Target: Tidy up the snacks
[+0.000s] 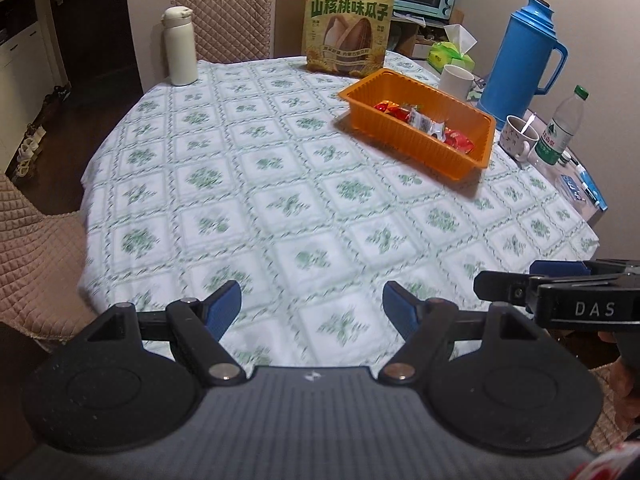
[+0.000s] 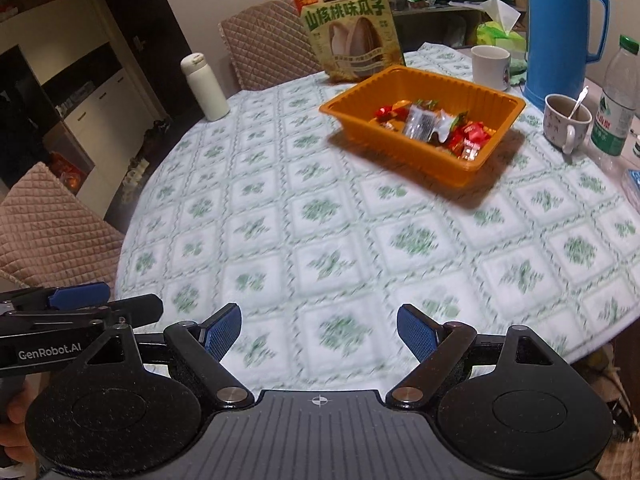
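An orange plastic tray (image 1: 460, 152) (image 2: 496, 148) stands on the far right part of the round table. It holds several wrapped snacks (image 1: 424, 122) (image 2: 436, 126), red and silver. A large green bag of sunflower seeds (image 1: 347, 28) (image 2: 352, 36) stands upright behind the tray. My left gripper (image 1: 312, 308) is open and empty, over the near edge of the table. My right gripper (image 2: 320, 332) is open and empty beside it, to its right. Each gripper shows at the edge of the other's view, the right one in the left wrist view (image 1: 520, 280) and the left one in the right wrist view (image 2: 108, 300).
A round table with a green-patterned cloth (image 1: 260, 200) (image 2: 320, 220). A white flask (image 1: 180, 46) (image 2: 204, 86) at far left. A blue thermos jug (image 1: 520, 52) (image 2: 560, 28), white mug (image 1: 456, 80), cup with spoon (image 2: 566, 122), water bottle (image 2: 616, 96), tissue pack (image 1: 452, 54) at right. Quilted chairs (image 1: 228, 16) (image 2: 48, 224) around.
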The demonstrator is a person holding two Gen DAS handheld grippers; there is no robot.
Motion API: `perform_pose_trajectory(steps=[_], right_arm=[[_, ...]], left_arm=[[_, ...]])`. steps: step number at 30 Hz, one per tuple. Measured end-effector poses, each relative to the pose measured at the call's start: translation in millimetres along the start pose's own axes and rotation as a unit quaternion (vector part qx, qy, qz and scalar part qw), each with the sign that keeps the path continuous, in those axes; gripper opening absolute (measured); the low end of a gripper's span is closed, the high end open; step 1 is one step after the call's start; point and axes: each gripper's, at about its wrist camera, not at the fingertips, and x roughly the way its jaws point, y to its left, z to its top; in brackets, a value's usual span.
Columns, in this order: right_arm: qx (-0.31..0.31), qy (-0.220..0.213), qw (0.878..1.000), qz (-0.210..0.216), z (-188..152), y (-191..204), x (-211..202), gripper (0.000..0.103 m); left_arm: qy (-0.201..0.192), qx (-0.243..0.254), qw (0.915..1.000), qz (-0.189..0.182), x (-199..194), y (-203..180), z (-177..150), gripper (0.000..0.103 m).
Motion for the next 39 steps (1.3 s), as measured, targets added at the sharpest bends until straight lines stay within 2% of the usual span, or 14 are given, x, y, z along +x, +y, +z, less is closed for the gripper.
perform_pose_trajectory(steps=[14, 39], right_arm=[[-0.024, 0.005, 1.000, 0.006, -35.8, 42.1, -10.4, 0.085], [-0.027, -0.002, 1.000, 0.003, -44.9, 47.7, -22.5, 0.085]], left_arm=[[-0.005, -0.017, 0.9998, 0.004, -31.7, 22.9, -37.0, 0.076], [-0.015, -0.010, 0.9998, -0.003, -43.9, 22.8, -44.1, 0.076]])
